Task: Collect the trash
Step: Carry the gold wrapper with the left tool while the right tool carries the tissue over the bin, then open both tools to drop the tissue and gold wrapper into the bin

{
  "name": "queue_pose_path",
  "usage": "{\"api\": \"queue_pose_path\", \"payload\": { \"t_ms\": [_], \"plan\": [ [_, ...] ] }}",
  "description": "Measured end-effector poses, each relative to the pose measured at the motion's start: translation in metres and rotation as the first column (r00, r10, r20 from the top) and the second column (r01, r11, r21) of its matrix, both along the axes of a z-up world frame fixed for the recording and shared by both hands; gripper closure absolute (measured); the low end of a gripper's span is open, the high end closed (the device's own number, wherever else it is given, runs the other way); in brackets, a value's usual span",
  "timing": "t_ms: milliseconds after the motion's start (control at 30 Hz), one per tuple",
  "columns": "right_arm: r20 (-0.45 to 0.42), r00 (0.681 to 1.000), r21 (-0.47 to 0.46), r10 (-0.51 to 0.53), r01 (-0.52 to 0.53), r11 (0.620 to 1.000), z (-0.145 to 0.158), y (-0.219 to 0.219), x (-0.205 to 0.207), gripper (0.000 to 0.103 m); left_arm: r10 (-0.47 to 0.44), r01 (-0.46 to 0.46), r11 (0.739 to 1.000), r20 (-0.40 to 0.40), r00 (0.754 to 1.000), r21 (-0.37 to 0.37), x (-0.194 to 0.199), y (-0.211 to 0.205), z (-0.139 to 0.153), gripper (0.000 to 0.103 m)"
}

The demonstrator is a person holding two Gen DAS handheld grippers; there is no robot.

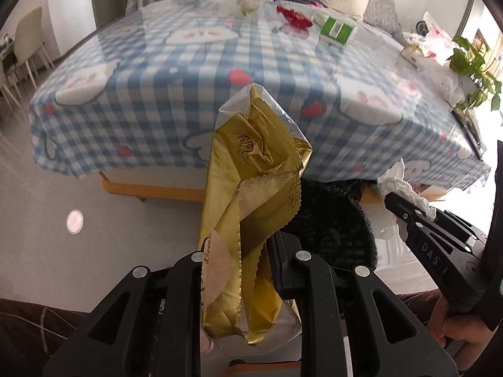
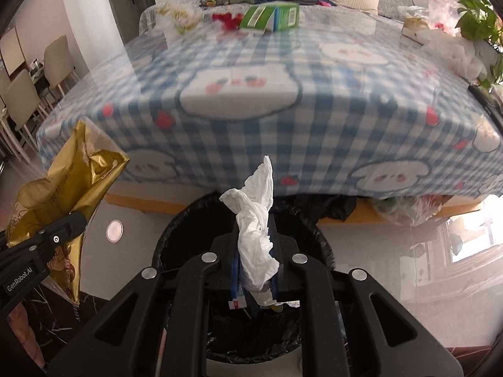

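My left gripper (image 1: 251, 251) is shut on a crumpled gold snack wrapper (image 1: 251, 169) that sticks up between its fingers, in front of the table edge. The same gold wrapper (image 2: 69, 188) shows at the left of the right wrist view. My right gripper (image 2: 254, 248) is shut on a crumpled white tissue (image 2: 254, 216). It hangs right over the mouth of a round bin with a black liner (image 2: 317, 238). The bin (image 1: 339, 220) lies just right of the left gripper, and the right gripper (image 1: 405, 210) with the tissue (image 1: 396, 182) is beyond it.
A table with a blue checked cloth (image 2: 283, 119) stands behind the bin. On its far side lie a green box (image 2: 270, 15), red scraps (image 2: 228, 19) and clear plastic wrapping (image 2: 176, 19). A plant (image 2: 478, 15) stands at the right. Chairs (image 2: 25, 100) stand at left.
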State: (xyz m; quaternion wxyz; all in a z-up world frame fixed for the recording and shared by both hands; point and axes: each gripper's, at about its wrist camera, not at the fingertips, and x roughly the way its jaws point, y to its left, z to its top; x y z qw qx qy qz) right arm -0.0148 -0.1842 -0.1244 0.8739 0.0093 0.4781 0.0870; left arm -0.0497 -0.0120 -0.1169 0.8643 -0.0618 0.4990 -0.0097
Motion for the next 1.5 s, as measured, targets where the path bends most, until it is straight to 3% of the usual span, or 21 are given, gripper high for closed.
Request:
{"api": "queue_pose_path", "payload": {
  "t_ms": [500,533,667,867,967,1133,1500],
  "plan": [
    [-0.072,0.997,0.002,0.024,-0.024,1.0,-0.044,0.01,0.005,0.087,-0.009,0.01,0.999,-0.046,0.999,0.035,0.008,-0.015,-0.051,0.084],
    [-0.072,0.997,-0.004,0.023,-0.024,1.0,-0.047,0.012,0.005,0.085,-0.007,0.008,0.999,-0.045,0.999,0.036,0.009,-0.015,-0.053,0.084],
    [-0.056,0.998,0.002,0.03,-0.03,1.0,-0.049,0.014,0.005,0.052,-0.018,0.02,0.999,-0.045,0.999,0.044,0.011,-0.021,-0.055,0.084],
    [-0.054,0.998,-0.003,-0.018,0.017,1.0,-0.052,0.003,0.007,0.025,-0.033,0.035,0.998,-0.045,0.998,0.05,0.012,-0.029,-0.06,0.084],
    [-0.04,0.998,-0.003,-0.048,0.048,0.999,-0.053,-0.01,0.007,0.017,-0.039,0.042,0.998,-0.052,0.998,0.053,0.013,-0.032,-0.063,0.084],
    [-0.041,0.992,-0.024,-0.116,0.115,0.993,-0.057,-0.036,0.01,0.01,-0.049,0.052,0.997,-0.065,0.997,0.054,0.019,-0.046,-0.072,0.084],
    [-0.019,0.974,-0.06,-0.225,0.223,0.973,-0.046,-0.102,-0.002,0.01,-0.129,0.135,0.989,-0.093,0.987,0.064,0.027,-0.097,-0.086,0.084]
  ]
}}
